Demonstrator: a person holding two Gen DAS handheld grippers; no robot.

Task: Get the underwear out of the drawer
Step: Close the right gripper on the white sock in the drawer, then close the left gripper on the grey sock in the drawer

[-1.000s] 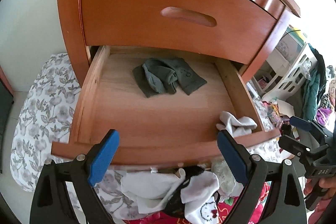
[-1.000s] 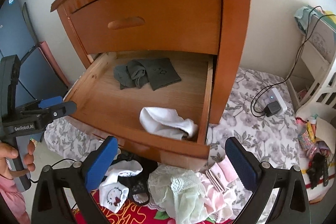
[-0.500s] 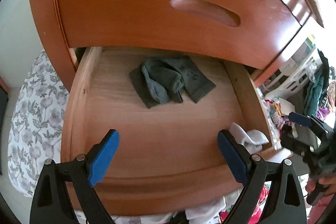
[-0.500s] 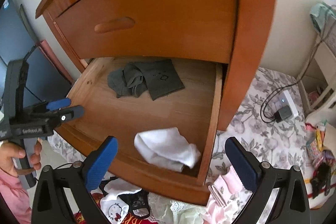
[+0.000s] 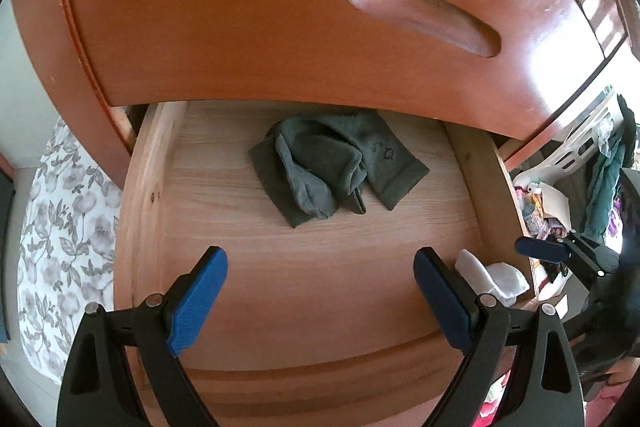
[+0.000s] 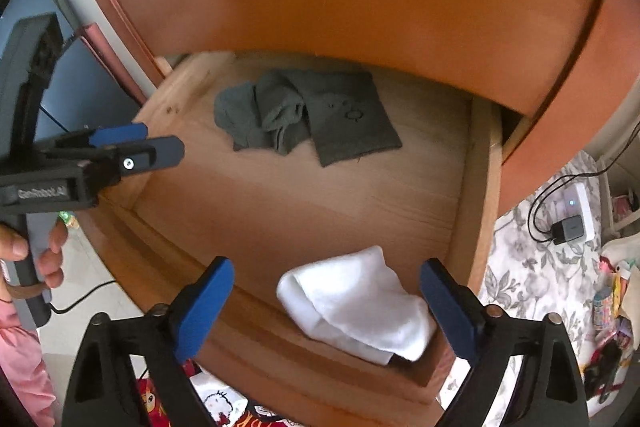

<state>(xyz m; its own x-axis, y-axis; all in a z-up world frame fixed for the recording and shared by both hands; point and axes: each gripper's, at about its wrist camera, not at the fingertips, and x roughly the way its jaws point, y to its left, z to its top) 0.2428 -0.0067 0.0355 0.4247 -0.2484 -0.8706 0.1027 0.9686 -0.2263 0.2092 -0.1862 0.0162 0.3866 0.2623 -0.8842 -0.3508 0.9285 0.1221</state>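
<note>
Here the right gripper [image 6: 326, 301], jaws closing from wide with nothing pressed, frames the crumpled white cloth garment [image 6: 354, 303] in the pulled-out wooden drawer's [image 6: 476, 195] front right corner, seemingly lined up to pinch it. The left gripper [image 5: 320, 301] hangs wide and empty over bare boards, likely aimed at the dark grey bundle [image 5: 336, 167] farther back.

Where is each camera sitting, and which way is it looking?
Left wrist view: sits on the left gripper, looking down into the open drawer at the grey garment; both its blue fingers show, apart and empty.
Right wrist view: sits on the right gripper, looking down at the white garment; its jaws are closing, not yet pressing the cloth; the person's left hand shows too.
Both views share the drawer, both garments, and each shows the other gripper.
</note>
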